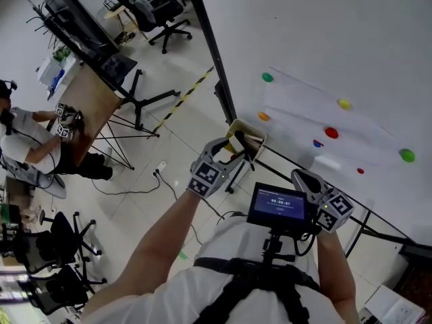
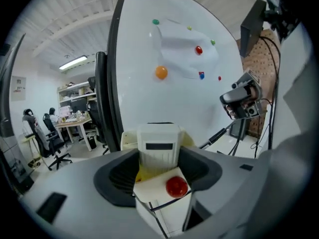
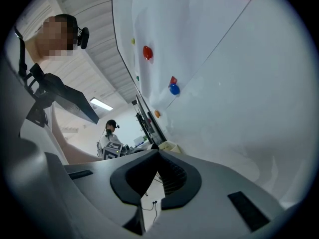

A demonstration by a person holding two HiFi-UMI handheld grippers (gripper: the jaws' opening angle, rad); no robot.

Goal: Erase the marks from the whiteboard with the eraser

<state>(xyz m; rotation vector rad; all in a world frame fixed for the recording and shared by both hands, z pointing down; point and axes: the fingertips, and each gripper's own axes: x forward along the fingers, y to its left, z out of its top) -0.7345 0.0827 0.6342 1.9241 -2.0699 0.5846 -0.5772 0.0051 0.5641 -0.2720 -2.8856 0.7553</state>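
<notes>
The whiteboard (image 1: 304,39) (image 2: 144,98) (image 3: 239,113) fills the right of the head view, with faint smears on it. A white eraser (image 2: 158,143) with a yellow underside lies in a cream holder (image 1: 248,139) at the board's lower left corner. My left gripper (image 1: 237,148) (image 2: 158,158) stands open round the eraser, its pad tips close beside the eraser's sides. Just under the eraser, a white card carries a red magnet (image 2: 176,186). My right gripper (image 1: 302,176) (image 3: 158,156) is shut and empty, close to the board's lower edge.
Several coloured magnets dot the board, among them green (image 1: 268,77), yellow (image 1: 344,104) and red (image 1: 331,132), round a pinned sheet (image 1: 317,106). A small screen (image 1: 278,204) hangs at my chest. A desk (image 1: 91,100), office chairs (image 1: 165,19) and a seated person (image 1: 27,147) are to the left.
</notes>
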